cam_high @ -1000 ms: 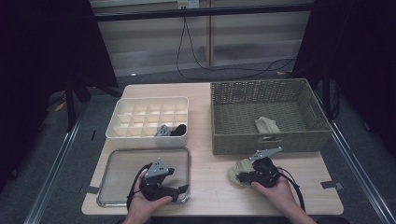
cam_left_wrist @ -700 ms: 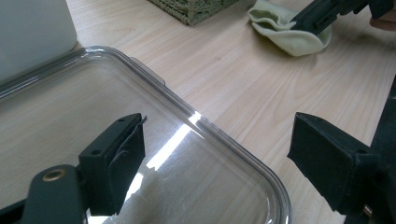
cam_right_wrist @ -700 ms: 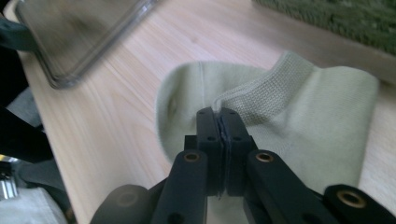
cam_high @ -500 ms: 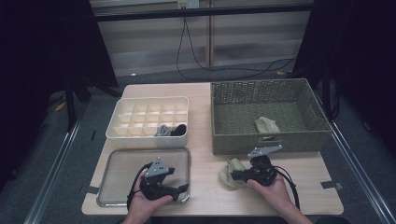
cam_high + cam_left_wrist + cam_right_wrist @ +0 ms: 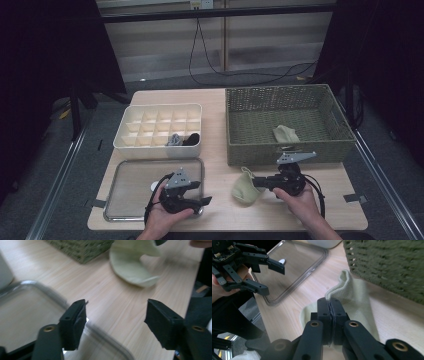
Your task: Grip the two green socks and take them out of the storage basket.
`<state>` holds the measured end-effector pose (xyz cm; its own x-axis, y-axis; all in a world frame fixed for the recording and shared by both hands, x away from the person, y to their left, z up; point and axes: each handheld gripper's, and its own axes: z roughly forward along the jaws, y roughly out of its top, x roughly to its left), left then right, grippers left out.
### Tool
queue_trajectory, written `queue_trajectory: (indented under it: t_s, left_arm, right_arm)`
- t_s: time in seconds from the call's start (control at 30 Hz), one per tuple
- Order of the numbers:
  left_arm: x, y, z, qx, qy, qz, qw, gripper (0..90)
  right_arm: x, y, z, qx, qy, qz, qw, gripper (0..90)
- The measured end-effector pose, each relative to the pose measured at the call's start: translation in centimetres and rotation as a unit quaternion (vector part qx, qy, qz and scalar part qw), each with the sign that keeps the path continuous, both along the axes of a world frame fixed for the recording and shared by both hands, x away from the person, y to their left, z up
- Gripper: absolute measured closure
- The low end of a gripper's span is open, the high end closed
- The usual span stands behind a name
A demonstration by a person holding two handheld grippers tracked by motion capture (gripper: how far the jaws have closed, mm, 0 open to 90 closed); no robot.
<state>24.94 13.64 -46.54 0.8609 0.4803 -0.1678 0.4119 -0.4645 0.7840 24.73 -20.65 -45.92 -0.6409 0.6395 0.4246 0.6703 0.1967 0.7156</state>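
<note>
Left gripper at the near right corner of the metal tray, jaws wide apart, holding nothing. Pale green sock lies on the table in front of the wicker basket. Right gripper jaws clamped on the sock's edge.

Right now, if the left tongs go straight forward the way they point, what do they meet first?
Probably the pale green sock that the right tongs hold. The left tongs are open and point across bare table at it; nothing lies between, though the depth is hard to judge.
</note>
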Motion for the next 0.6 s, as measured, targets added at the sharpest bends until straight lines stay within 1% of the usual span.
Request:
queue_trajectory:
  t_s: [0.07, 0.17, 0.23, 0.27, 0.3, 0.37, 0.4, 0.5, 0.57, 0.6]
  left_arm:
    - [0.2, -0.6, 0.4, -0.005, -0.005, -0.008, 0.9999, 38.4]
    - [0.5, -1.7, 0.8, -0.003, -0.011, -0.02, 0.9997, 40.7]
    - [0.7, -2.6, 0.8, -0.006, -0.006, -0.03, 0.9995, 43.0]
    - [0.8, -3.0, 0.9, -0.008, -0.003, -0.038, 0.9992, 45.4]
    - [0.9, -3.7, 0.8, -0.015, 0.005, -0.046, 0.9988, 46.8]
    - [1.1, -4.6, 0.8, -0.016, 0.007, -0.055, 0.9983, 49.7]
    - [1.2, -5.2, 0.8, -0.016, 0.011, -0.064, 0.9978, 50.9]
    - [1.2, -6.6, 0.8, -0.026, 0.018, -0.085, 0.9959, 55.4]
    - [1.1, -7.5, 0.7, -0.028, 0.021, -0.1, 0.9944, 60.0]
    - [1.0, -7.8, 0.6, -0.024, 0.02, -0.101, 0.9944, 60.9]
  right_arm:
    - [0.1, -0.3, 0.1, 0.005, -0.002, -0.004, 1.0, 88.7]
    - [0.1, -0.5, 0.2, 0.006, 0.0, -0.008, 1.0, 88.7]
    - [0.2, -0.6, 0.1, 0.005, 0.0, -0.01, 0.9999, 88.7]
    - [0.2, -0.6, 0.1, 0.005, 0.0, -0.01, 0.9999, 88.7]
    - [0.3, -0.6, 0.1, 0.005, 0.001, -0.01, 0.9999, 88.7]
    - [0.3, -0.6, 0.1, 0.005, 0.001, -0.011, 0.9999, 88.7]
    - [0.3, -0.7, 0.1, 0.005, 0.0, -0.011, 0.9999, 88.7]
    - [0.4, -0.8, 0.0, 0.006, 0.001, -0.013, 0.9999, 88.7]
    - [0.5, -1.0, 0.0, 0.005, 0.003, -0.016, 0.9999, 88.7]
    - [0.5, -1.1, -0.1, 0.005, 0.004, -0.018, 0.9998, 88.7]
